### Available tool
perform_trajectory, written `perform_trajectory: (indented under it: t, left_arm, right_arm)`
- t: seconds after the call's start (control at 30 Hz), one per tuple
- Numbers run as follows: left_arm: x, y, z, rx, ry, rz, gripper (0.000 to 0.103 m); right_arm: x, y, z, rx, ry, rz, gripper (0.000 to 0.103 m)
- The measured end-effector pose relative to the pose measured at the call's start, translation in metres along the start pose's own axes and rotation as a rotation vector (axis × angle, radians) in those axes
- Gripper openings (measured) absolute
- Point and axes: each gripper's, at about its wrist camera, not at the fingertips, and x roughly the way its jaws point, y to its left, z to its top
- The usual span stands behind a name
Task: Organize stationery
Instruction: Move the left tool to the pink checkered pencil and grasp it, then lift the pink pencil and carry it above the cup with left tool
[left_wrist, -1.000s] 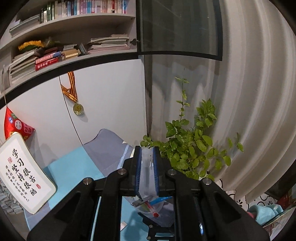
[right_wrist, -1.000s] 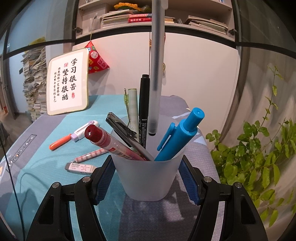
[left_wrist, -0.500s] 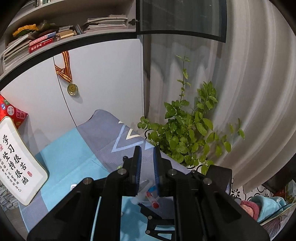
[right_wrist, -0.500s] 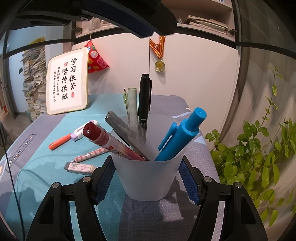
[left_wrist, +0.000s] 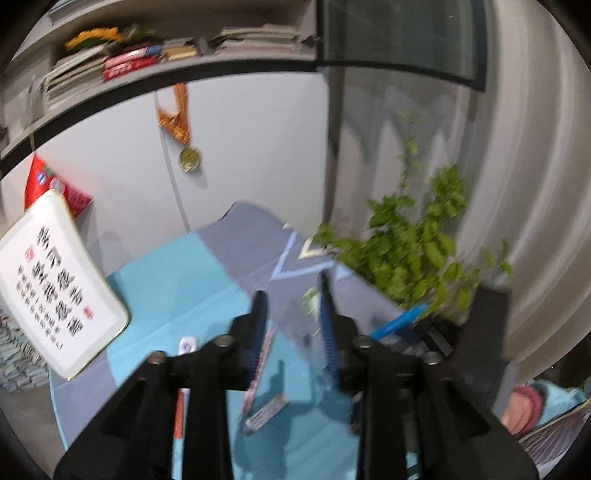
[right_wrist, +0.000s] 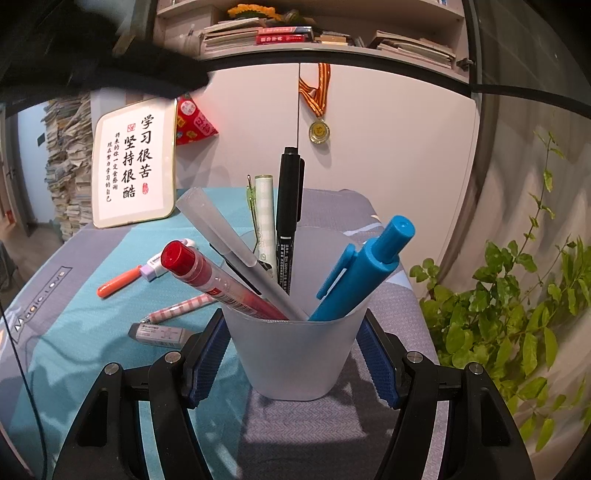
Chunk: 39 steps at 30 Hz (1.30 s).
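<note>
Frosted cup (right_wrist: 295, 354) w/ red marker (right_wrist: 207, 275), blue pen (right_wrist: 369, 266), black pen (right_wrist: 289, 206), frosted pen (right_wrist: 221, 229); right gripper (right_wrist: 295, 354) clamps cup. Left gripper (left_wrist: 293, 314) opening, nothing between.

A frosted cup (right_wrist: 295, 354) is standing upright on the grey-and-teal cloth, holding a blue pen (right_wrist: 365, 269), a red-capped pen (right_wrist: 218, 280), a black marker (right_wrist: 289, 214), a translucent pen (right_wrist: 229, 240) and a pale checked pen (right_wrist: 265, 218). An orange-tipped pen (right_wrist: 129, 277), a pink checked pen (right_wrist: 181, 307) and an eraser (right_wrist: 159, 334) are lying on the cloth left of it.
</note>
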Motion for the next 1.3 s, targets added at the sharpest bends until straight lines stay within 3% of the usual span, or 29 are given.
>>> perform_trajectory:
  t: [0.2,0.27,0.5,0.67,0.77,0.87,1.07,1.3]
  left_arm:
    - [0.032,0.023,-0.045,-0.036,0.127,0.044,0.032]
    - [0.043,0.026,-0.056,-0.039,0.16,0.047,0.027]
    - [0.076,0.027,-0.074,-0.013,0.242,0.028,0.027]
    - [0.096,0.041,-0.085,-0.049,0.3,0.024,0.026]
    - [0.105,0.046,-0.09,-0.055,0.327,0.02,0.016]
    - [0.104,0.05,-0.092,-0.077,0.325,0.009,0.008]
    - [0.085,0.058,-0.106,-0.111,0.338,0.033,0.008]
    - [0.03,0.058,-0.151,-0.119,0.369,0.053,0.008]
  right_arm:
    - [0.0,0.0,0.0,-0.004,0.0,-0.006,0.07]
    - [-0.001,0.0,0.0,-0.005,0.001,-0.008,0.07]
    - [-0.001,0.002,0.0,-0.009,0.002,-0.014,0.07]
    - [-0.001,0.002,0.0,-0.009,0.002,-0.013,0.07]
    - [-0.001,0.002,0.0,-0.009,0.002,-0.014,0.07]
    - [-0.001,0.002,0.0,-0.008,0.002,-0.011,0.07]
    - [0.0,0.002,0.0,-0.007,0.003,-0.01,0.07]
    - [0.0,0.002,0.0,-0.008,0.003,-0.011,0.07]
